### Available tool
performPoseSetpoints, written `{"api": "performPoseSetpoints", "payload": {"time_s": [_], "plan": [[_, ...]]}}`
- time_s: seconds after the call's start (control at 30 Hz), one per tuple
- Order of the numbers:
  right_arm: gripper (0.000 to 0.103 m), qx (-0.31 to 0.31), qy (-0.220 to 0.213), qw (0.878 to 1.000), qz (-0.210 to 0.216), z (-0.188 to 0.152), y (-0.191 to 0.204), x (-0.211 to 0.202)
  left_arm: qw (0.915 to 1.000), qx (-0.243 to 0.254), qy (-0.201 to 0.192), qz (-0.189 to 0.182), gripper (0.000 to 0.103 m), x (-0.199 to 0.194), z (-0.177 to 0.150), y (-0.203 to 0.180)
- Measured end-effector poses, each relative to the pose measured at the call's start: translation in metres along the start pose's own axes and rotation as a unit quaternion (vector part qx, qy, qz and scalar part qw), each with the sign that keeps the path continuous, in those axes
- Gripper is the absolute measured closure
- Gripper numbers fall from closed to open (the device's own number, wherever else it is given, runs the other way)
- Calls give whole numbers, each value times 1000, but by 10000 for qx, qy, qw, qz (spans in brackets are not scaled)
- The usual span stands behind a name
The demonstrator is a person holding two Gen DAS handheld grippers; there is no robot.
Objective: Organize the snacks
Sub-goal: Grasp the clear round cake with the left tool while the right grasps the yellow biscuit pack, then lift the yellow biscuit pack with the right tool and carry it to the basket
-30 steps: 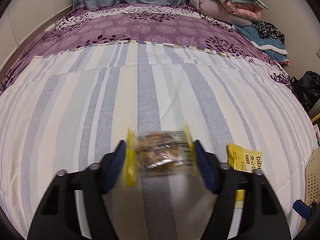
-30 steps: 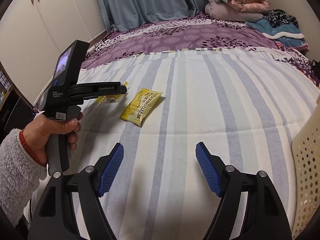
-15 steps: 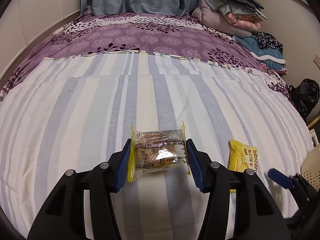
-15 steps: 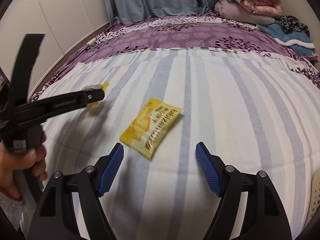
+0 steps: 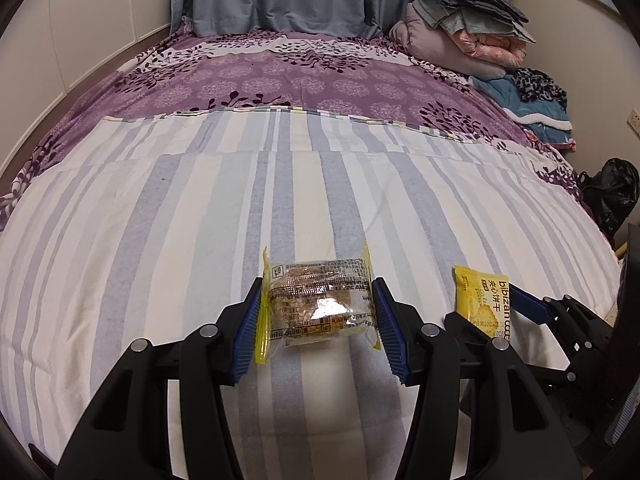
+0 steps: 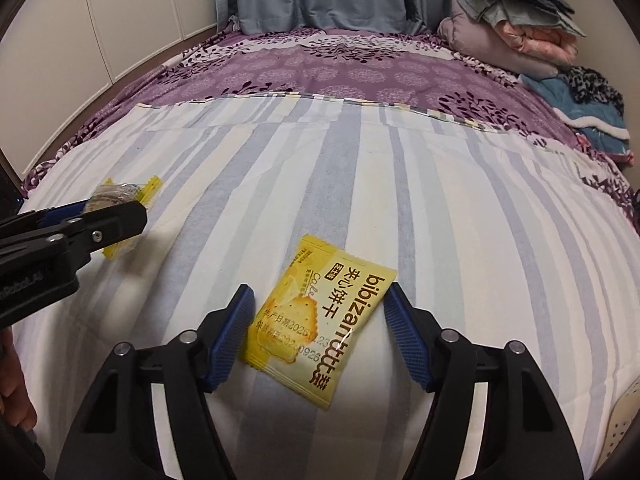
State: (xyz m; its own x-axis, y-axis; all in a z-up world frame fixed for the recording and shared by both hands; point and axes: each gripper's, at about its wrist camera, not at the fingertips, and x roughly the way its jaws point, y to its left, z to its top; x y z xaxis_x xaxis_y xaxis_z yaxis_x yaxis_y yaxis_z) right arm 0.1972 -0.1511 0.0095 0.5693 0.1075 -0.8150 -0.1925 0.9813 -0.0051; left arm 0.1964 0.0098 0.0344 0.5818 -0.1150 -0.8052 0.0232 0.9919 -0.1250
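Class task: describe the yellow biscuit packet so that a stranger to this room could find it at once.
On the striped blanket, find the right gripper, its jaws closing. The yellow biscuit packet lies flat between them. Unlike the clear snack packet in the left gripper, it is opaque and pictures a biscuit.

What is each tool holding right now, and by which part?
The left tool grips the clear snack pack by its two yellow sealed ends. The right tool holds nothing yet: its jaws are closing around the yellow biscuit packet on the bed.

Close, downward-tilted views over shared bed (image 5: 168, 216)
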Motion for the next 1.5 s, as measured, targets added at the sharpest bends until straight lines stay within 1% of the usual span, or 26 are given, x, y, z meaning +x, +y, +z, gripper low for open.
{"api": "performPoseSetpoints", "payload": {"time_s": [0.07, 0.17, 0.43, 0.9, 1.13, 1.5], "plan": [[46, -6, -7, 10000, -16, 0, -2, 0, 10000, 1, -6, 3, 49, -1, 0, -1], [50, 22, -16, 10000, 22, 0, -7, -2, 10000, 5, -7, -3, 49, -1, 0, -1], [56, 66, -30, 9999, 71, -5, -11, -5, 10000, 32, -20, 11, 49, -5, 0, -4], [57, 189, -19, 9995, 237, -33, -23, -29, 10000, 63, -32, 9, 49, -13, -5, -8], [58, 306, 5, 9989, 350, -55, -32, -47, 9999, 101, -31, -36, 49, -27, -19, -13], [58, 333, 24, 9982, 489, -93, -42, -86, 9998, 114, 52, -122, 49, -50, -55, -16]]}}
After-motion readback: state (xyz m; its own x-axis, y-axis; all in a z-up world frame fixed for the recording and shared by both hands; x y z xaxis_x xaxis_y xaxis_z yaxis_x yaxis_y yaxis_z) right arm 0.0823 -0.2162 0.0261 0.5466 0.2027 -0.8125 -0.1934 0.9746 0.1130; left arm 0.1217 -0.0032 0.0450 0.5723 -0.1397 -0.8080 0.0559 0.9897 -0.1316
